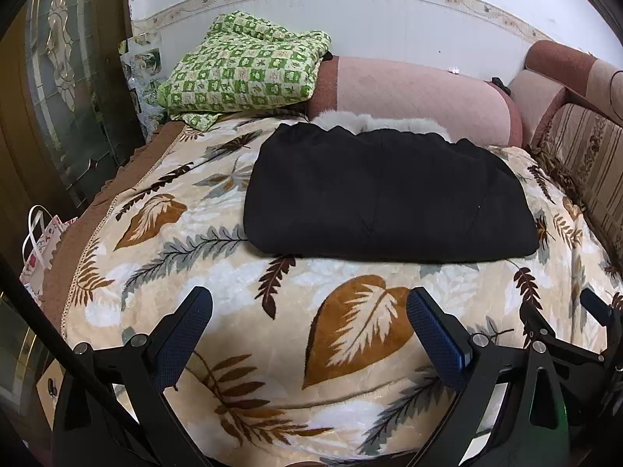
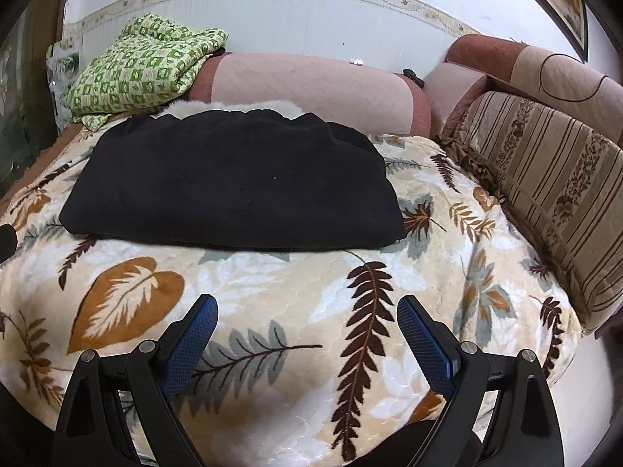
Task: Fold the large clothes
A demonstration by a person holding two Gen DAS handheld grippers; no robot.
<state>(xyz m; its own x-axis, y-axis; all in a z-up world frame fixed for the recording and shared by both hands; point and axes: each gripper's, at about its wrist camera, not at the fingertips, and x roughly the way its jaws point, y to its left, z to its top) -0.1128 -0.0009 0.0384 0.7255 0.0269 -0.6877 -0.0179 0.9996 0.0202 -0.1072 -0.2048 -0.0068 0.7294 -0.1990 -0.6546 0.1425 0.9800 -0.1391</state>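
A black garment (image 1: 385, 194) lies folded into a thick rectangle on the leaf-patterned blanket (image 1: 187, 233), with white fur trim (image 1: 373, 122) showing at its far edge. It also shows in the right wrist view (image 2: 233, 186), with the blanket (image 2: 272, 311) under it. My left gripper (image 1: 309, 303) is open and empty, held above the blanket in front of the garment. My right gripper (image 2: 307, 311) is open and empty, also short of the garment's near edge. Part of the right gripper (image 1: 595, 311) shows at the right edge of the left wrist view.
A green checked quilt (image 1: 241, 66) lies folded at the back left by a pink bolster (image 1: 420, 93). Striped cushions (image 2: 545, 179) line the right side. A gift bag (image 1: 39, 249) stands off the left edge. A white wall is behind.
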